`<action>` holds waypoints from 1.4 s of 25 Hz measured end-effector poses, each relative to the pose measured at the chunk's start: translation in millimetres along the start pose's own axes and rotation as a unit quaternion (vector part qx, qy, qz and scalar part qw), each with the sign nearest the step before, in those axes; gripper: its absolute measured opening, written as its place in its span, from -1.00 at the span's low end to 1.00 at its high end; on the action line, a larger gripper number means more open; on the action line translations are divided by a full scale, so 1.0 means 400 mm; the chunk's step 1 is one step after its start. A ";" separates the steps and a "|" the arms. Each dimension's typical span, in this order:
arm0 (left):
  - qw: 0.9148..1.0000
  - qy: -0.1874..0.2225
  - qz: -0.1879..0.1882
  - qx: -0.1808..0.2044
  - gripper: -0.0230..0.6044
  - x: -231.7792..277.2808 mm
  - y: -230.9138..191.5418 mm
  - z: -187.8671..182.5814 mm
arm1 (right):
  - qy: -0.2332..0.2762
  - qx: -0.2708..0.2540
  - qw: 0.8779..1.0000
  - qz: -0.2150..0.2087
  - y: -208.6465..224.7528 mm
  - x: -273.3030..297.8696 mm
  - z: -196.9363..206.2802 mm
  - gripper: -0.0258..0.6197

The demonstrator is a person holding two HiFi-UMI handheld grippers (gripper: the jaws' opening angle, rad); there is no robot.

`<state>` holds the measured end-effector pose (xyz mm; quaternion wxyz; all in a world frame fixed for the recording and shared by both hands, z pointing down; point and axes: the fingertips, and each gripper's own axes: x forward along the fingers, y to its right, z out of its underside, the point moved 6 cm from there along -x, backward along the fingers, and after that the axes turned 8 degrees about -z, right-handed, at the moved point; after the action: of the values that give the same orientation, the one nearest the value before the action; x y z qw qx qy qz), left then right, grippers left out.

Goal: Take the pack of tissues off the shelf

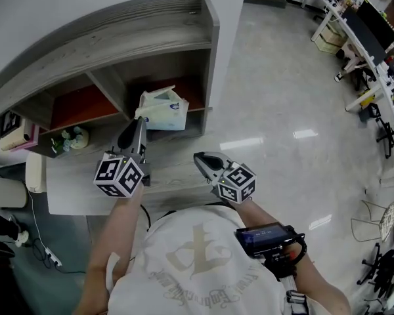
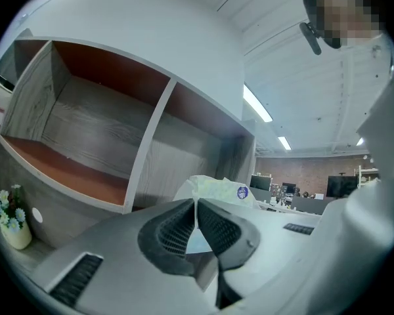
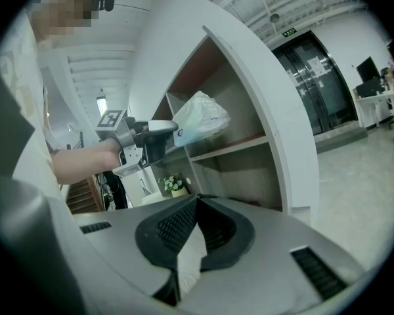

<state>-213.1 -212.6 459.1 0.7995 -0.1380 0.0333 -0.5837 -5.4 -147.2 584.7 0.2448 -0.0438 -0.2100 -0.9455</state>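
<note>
At shelf point(image 1: 118, 35), crumpled wht pack of tissues point(image 1: 164, 110) pinched by left gripper point(image 1: 140, 121), right gripper point(image 1: 199, 157) fingers closed

No readable text, labels, numbers, signs

The head camera is looking steeply down from above the person onto the top of the shelf point(image 1: 118, 31), with both grippers low in its frame. The left gripper point(image 1: 139, 125) camera is sitting close to the shelf, looking up along its jaws into 2 of the compartments. The right gripper point(image 1: 200, 157) camera is sitting farther back, facing the shelf front at an angle — it is taking in the left gripper too. All 3 views are sharing the pack of tissues point(image 1: 164, 110) and the small flower pot point(image 1: 75, 136).
</note>
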 end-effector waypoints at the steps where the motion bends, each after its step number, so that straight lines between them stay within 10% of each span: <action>1: 1.000 0.001 0.000 -0.001 -0.84 -0.010 -0.001 0.003 | 0.000 -0.001 1.000 -0.002 -0.004 0.001 0.000 -0.91; 35: 0.996 -0.022 -0.079 -0.044 -0.84 -0.318 -0.145 0.213 | -0.038 -0.017 0.995 -0.085 -0.131 0.110 0.050 -0.91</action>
<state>-288.6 -93.4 542.3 0.7444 -0.1879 0.0304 -0.6401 -69.4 -116.7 591.3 0.1543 -0.0655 -0.2057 -0.9641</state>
